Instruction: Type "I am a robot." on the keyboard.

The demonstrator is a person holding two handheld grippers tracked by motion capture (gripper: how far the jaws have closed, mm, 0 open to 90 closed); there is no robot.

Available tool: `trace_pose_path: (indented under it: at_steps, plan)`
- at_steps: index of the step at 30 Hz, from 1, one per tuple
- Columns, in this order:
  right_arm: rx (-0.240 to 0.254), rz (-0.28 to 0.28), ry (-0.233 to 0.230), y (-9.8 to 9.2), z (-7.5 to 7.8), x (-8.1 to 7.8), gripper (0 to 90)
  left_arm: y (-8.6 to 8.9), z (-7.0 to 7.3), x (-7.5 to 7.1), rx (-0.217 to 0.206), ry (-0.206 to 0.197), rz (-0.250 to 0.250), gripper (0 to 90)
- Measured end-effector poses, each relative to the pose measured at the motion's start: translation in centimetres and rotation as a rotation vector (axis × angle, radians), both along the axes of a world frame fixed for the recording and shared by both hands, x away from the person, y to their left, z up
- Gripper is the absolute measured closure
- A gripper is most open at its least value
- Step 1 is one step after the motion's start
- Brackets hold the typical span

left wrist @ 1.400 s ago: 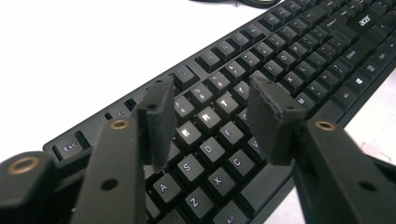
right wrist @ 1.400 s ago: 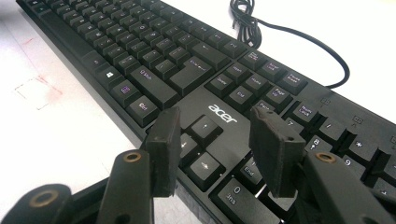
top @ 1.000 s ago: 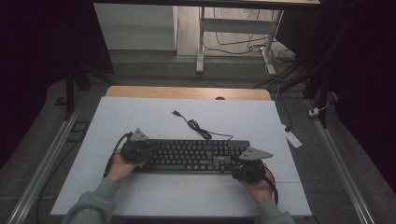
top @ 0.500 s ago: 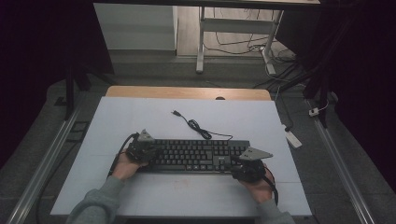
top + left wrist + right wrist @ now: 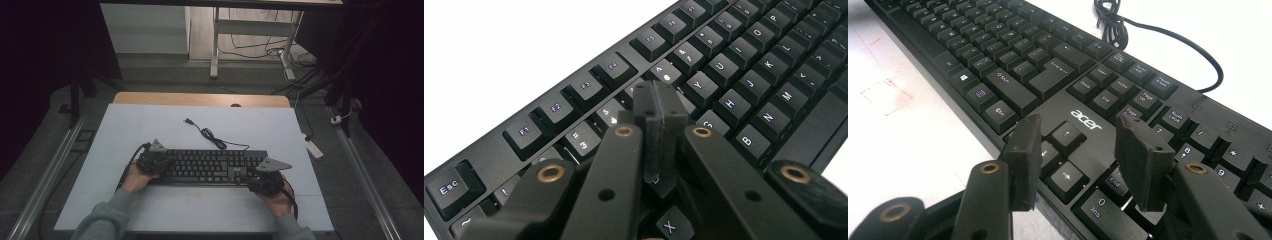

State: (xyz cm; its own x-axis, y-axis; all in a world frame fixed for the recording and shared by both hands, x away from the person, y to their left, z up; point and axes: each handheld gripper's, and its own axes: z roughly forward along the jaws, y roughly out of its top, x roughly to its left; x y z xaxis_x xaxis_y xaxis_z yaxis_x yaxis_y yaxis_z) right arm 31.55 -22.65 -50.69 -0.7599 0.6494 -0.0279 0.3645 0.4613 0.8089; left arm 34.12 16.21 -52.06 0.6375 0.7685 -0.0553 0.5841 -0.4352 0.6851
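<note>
- Jaws of the left gripper are pressed together over the keyboard's left keys.
- Right gripper jaws gape wide above its arrow keys.
- Keyboard lies lengthwise across the table, cable trailing behind.

The left tongs are held with jaws pressed together, while the right tongs are held with jaws spread apart.
</note>
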Motion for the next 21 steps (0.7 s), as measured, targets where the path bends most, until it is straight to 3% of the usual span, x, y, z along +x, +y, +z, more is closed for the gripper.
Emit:
trace_pose_path:
  at_steps: [10, 14, 18, 21]
  plan:
    - [0.004, 0.002, 0.0, 0.0, 0.0, 0.0, 53.7, -0.1, -0.1, 0.0, 0.005, -0.001, 0.001, 89.0]
    - [0.006, 0.001, -0.001, 0.0, 0.0, 0.0, 53.8, 0.1, 0.3, -0.2, -0.016, -0.017, 0.012, 87.9]
    - [0.007, 0.0, -0.002, -0.1, 0.0, 0.0, 53.7, 0.3, 0.8, -0.5, -0.043, -0.03, 0.016, 81.2]
    - [0.008, 0.0, -0.003, -0.1, 0.1, 0.0, 53.7, 0.6, 1.3, -0.9, -0.074, -0.035, 0.014, 70.9]
